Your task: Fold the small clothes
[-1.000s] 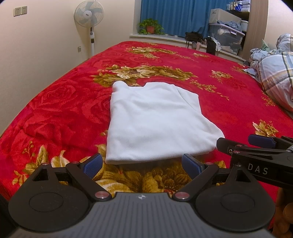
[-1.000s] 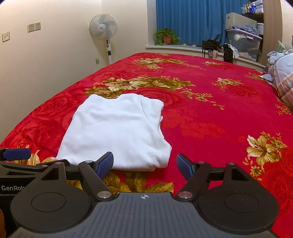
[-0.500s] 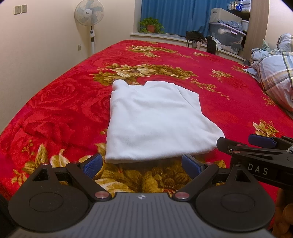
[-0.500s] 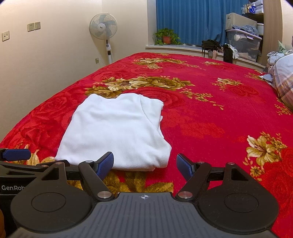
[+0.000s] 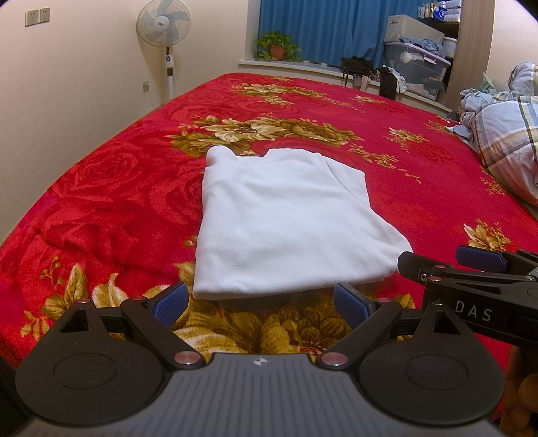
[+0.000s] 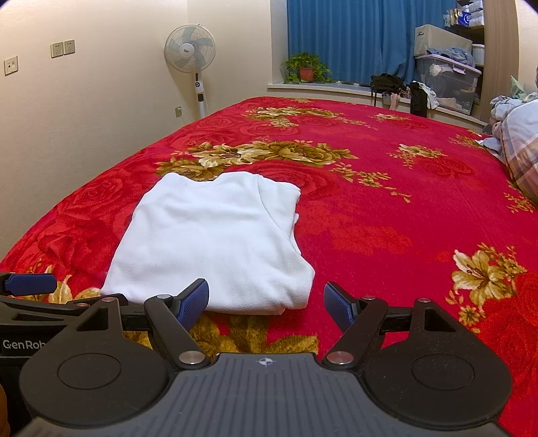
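Observation:
A white garment (image 5: 285, 222) lies folded flat on the red flowered bedspread (image 5: 101, 201), its collar end away from me. My left gripper (image 5: 260, 304) is open just short of the garment's near hem, with nothing between its blue pads. In the right wrist view the same white garment (image 6: 215, 242) lies ahead and to the left. My right gripper (image 6: 265, 301) is open in front of its near right corner and holds nothing. Each gripper shows at the edge of the other's view, the right gripper (image 5: 470, 265) to the right, the left gripper's blue fingertip (image 6: 30, 283) to the left.
A crumpled plaid quilt (image 5: 507, 137) lies on the bed at the far right. Past the bed stand a pedestal fan (image 5: 165, 30), a potted plant (image 5: 277, 47) on the sill, blue curtains and plastic storage boxes (image 5: 417, 67). A wall runs along the bed's left side.

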The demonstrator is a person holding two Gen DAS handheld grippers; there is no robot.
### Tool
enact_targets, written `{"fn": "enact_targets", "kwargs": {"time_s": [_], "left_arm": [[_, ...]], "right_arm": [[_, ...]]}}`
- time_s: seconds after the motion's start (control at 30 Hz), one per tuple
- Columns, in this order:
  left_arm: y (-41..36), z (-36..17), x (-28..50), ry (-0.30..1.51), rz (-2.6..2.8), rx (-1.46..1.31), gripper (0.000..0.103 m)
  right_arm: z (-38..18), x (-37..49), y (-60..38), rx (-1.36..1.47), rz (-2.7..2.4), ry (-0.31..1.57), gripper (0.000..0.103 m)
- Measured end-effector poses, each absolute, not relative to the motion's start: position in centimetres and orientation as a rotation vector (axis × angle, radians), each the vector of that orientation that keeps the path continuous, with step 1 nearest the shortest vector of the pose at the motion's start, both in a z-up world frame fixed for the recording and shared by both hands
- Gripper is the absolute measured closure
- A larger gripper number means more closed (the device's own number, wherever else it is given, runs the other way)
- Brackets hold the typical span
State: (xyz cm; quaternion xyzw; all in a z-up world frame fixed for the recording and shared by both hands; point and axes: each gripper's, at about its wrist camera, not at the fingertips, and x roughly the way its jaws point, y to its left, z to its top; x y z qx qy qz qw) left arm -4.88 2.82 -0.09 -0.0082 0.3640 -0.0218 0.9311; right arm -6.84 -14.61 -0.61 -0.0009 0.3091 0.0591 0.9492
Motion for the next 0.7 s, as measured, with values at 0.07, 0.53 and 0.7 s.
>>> {"fn": "enact_targets", "kwargs": {"time_s": [0.07,0.53,0.7], "left_arm": [[2.82,-0.10,-4.88,0.746,-0.045,-0.017,0.007],[2.69,-0.25,-4.91,0.750,-0.045,-0.024,0.007],[2.73,-0.24,-4.89,0.741,-0.039,-0.019,0.007]], "right_arm": [[-0.60,-6.83,-14.52,-0.002,0.120,0.630,0.026],[-0.64,-6.81,-14.55,-0.004,0.120,0.630,0.026],[-0.61,-6.83,-14.56,-0.003,0.120,0.629,0.026]]}}
